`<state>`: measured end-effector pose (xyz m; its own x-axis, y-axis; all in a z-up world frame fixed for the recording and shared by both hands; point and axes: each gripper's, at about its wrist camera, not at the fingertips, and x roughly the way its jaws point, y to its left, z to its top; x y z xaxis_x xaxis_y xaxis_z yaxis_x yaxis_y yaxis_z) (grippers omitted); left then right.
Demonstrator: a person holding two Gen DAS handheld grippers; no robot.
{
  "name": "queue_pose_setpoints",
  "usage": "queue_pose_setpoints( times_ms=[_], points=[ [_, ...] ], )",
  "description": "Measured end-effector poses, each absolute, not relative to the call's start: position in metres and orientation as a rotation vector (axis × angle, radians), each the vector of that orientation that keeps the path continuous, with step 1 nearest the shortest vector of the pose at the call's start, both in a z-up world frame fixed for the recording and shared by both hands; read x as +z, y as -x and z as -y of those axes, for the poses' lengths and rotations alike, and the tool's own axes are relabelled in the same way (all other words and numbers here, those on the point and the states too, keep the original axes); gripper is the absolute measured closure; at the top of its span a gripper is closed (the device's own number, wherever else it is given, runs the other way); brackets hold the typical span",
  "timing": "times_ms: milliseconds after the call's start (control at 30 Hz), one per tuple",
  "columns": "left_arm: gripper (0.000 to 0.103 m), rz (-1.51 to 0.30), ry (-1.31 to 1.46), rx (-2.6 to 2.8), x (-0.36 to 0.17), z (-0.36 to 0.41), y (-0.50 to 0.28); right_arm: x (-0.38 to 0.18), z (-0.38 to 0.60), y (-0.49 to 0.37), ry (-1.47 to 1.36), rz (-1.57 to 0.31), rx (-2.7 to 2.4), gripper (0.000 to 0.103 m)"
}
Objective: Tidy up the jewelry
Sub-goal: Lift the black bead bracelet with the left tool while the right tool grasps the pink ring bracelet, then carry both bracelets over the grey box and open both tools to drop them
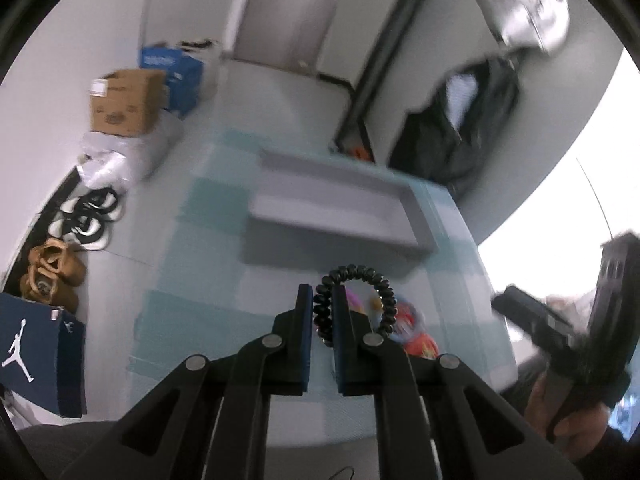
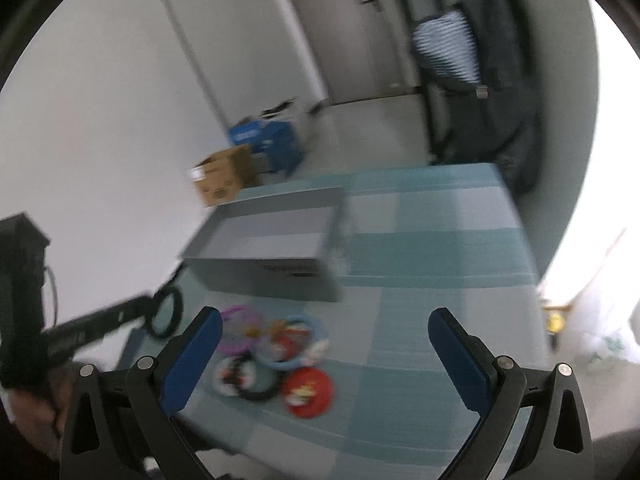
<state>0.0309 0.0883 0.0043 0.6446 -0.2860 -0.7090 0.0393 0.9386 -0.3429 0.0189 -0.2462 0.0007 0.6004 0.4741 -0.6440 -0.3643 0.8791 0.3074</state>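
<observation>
My left gripper (image 1: 322, 294) is shut on a black spiral hair tie (image 1: 384, 292), whose loop sticks out above and to the right of the pads. It hangs lifted over the teal checked table (image 1: 192, 320), short of the open grey box (image 1: 340, 208). The same black spiral hair tie (image 2: 166, 316) shows at the left gripper's tip in the right wrist view. My right gripper (image 2: 324, 334) stands open with nothing between its fingers, above a small pile of bracelets and rings (image 2: 276, 350) with a red round piece (image 2: 306, 392). The grey box (image 2: 272, 240) lies beyond the pile.
On the floor left of the table are a cardboard box (image 1: 124, 104), a blue box (image 1: 172, 68), plastic bags (image 1: 112, 160), several shoes (image 1: 52, 272) and a navy shoebox (image 1: 40, 352). Dark clothing (image 1: 468, 120) hangs behind the table. A hand (image 1: 560, 412) holds the right gripper.
</observation>
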Motion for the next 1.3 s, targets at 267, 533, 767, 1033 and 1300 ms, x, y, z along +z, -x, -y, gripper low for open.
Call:
queue_pose_setpoints(
  times_ms=[267,533,767,1033,1300],
  points=[
    [0.098,-0.767,0.451,-0.063,0.008,-0.141,-0.027,-0.017,0.179,-0.024,-0.058,-0.914,0.711,0.002],
    [0.098,-0.742,0.525,-0.056,0.004,-0.161,-0.021,-0.037,0.116,-0.043,0.11,-0.957,0.693,0.004],
    [0.098,-0.731,0.519,-0.069,0.006,-0.166,-0.018,-0.057,0.08,-0.045,0.355,-0.985,0.673,0.018],
    [0.098,-0.744,0.508,-0.096,0.004,-0.164,-0.019,-0.072,0.069,-0.049,0.42,-1.007,0.611,0.035],
    [0.098,-0.77,0.474,-0.134,0.003,-0.153,-0.023,-0.068,0.085,-0.055,0.358,-1.032,0.642,0.051]
  ],
)
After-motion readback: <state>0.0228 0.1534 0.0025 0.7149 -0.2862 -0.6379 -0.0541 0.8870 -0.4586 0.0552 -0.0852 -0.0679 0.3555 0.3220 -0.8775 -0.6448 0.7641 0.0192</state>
